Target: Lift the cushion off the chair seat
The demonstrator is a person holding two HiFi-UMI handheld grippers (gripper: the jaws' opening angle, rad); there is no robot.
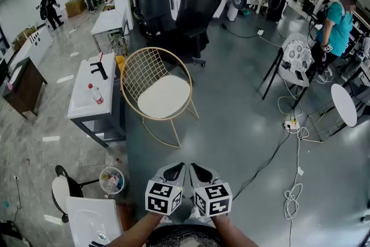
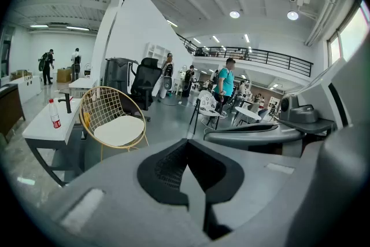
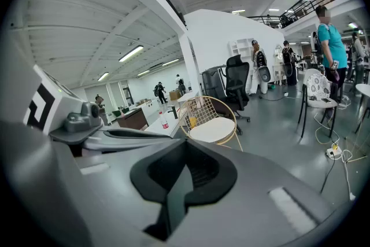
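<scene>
A gold wire chair (image 1: 137,70) stands on the grey floor a few steps ahead of me, with a cream cushion (image 1: 163,96) lying flat on its seat. Both grippers are held low and close together near my body, well short of the chair. My left gripper (image 1: 176,171) is shut with nothing between its pads, and so is my right gripper (image 1: 200,172) beside it. In the left gripper view the cushion (image 2: 118,130) appears ahead to the left of the shut jaws. In the right gripper view the cushion (image 3: 213,131) sits just above them.
A white table (image 1: 84,102) with a bottle (image 1: 95,93) stands left of the chair. Behind it is a black office chair (image 1: 196,14). A patterned white chair (image 1: 297,61), a round white table (image 1: 344,104) and floor cables (image 1: 292,124) lie to the right. A small bin (image 1: 111,180) sits at lower left.
</scene>
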